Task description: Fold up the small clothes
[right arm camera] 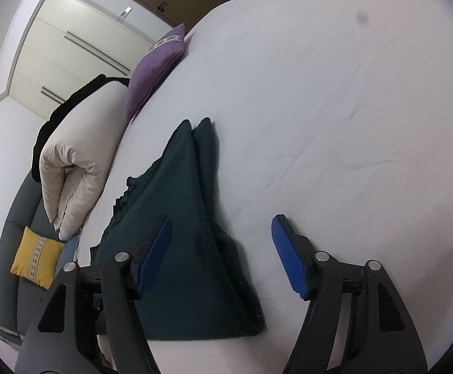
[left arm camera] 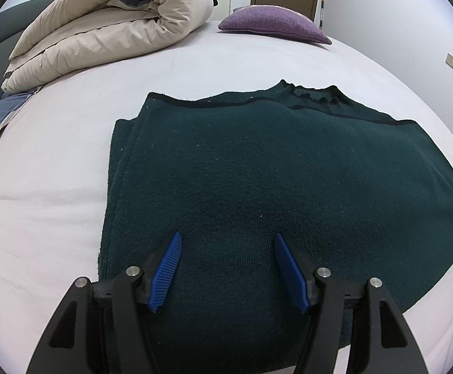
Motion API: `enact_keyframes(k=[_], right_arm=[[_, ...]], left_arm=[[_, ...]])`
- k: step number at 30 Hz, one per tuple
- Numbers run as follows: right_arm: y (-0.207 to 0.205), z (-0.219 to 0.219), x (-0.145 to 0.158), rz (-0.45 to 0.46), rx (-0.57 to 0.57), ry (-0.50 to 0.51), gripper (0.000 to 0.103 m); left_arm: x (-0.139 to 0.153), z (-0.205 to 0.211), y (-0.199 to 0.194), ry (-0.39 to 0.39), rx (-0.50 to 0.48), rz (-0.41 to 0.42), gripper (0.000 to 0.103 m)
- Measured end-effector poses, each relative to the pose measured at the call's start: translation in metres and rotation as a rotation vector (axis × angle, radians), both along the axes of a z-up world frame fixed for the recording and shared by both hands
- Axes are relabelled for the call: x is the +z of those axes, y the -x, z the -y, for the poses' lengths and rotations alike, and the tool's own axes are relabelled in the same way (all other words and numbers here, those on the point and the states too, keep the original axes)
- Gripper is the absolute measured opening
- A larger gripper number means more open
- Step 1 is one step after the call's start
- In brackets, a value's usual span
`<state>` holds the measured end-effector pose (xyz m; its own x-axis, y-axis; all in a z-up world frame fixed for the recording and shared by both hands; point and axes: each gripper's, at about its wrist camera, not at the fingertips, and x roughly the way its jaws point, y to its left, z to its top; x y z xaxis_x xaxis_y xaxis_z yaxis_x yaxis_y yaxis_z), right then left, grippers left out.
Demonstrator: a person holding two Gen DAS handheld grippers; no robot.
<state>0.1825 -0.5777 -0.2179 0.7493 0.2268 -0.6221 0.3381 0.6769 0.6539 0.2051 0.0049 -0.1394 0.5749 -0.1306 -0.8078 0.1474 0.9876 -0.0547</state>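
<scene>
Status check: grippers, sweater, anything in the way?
Left gripper open, empty. Right gripper open, empty. Green sweater folded flat on bed. Nothing in the way.

Dark green knit sweater [left arm camera: 257, 171], folded flat, black-trimmed collar visible, lying on white bed

The left gripper [left arm camera: 228, 238] tilts steeply downward, its blue-padded jaws spread apart and gripping nothing. The right gripper [right arm camera: 221, 221] slants down less steeply, jaws likewise parted and empty.
</scene>
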Motion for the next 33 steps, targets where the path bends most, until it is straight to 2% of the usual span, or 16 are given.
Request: enact_keyframes(k=[11, 14, 17, 20, 23, 25, 29, 33], right_arm=[[0.006, -0.001, 0.002, -0.014, 0.076, -0.044, 0.068], [0.004, -0.003, 0.003, -0.027, 0.095, -0.046, 0.068], [0.003, -0.001, 0.002, -0.027, 0.093, -0.073, 0.068], [0.0, 0.003, 0.0, -0.032, 0.081, -0.111, 0.068], [-0.007, -0.001, -0.003, -0.054, 0.099, -0.142, 0.068], [-0.015, -0.007, -0.004, -0.084, 0.133, -0.142, 0.068], [-0.026, -0.015, -0.009, -0.099, 0.164, -0.201, 0.068], [-0.029, -0.022, -0.01, -0.121, 0.184, -0.223, 0.068]], left_arm=[[0.002, 0.0, 0.0, 0.004, 0.005, -0.008, 0.066], [0.014, -0.002, 0.003, 0.055, 0.006, -0.012, 0.064], [0.035, 0.011, 0.009, 0.084, -0.036, 0.041, 0.064], [0.044, 0.035, 0.006, 0.111, -0.119, 0.055, 0.064], [0.039, 0.055, -0.003, 0.103, -0.142, 0.049, 0.064], [0.031, 0.062, -0.012, 0.108, -0.141, 0.013, 0.064], [0.014, 0.068, -0.018, 0.1, -0.132, -0.017, 0.064], [0.011, 0.065, -0.015, 0.095, -0.148, -0.014, 0.065]])
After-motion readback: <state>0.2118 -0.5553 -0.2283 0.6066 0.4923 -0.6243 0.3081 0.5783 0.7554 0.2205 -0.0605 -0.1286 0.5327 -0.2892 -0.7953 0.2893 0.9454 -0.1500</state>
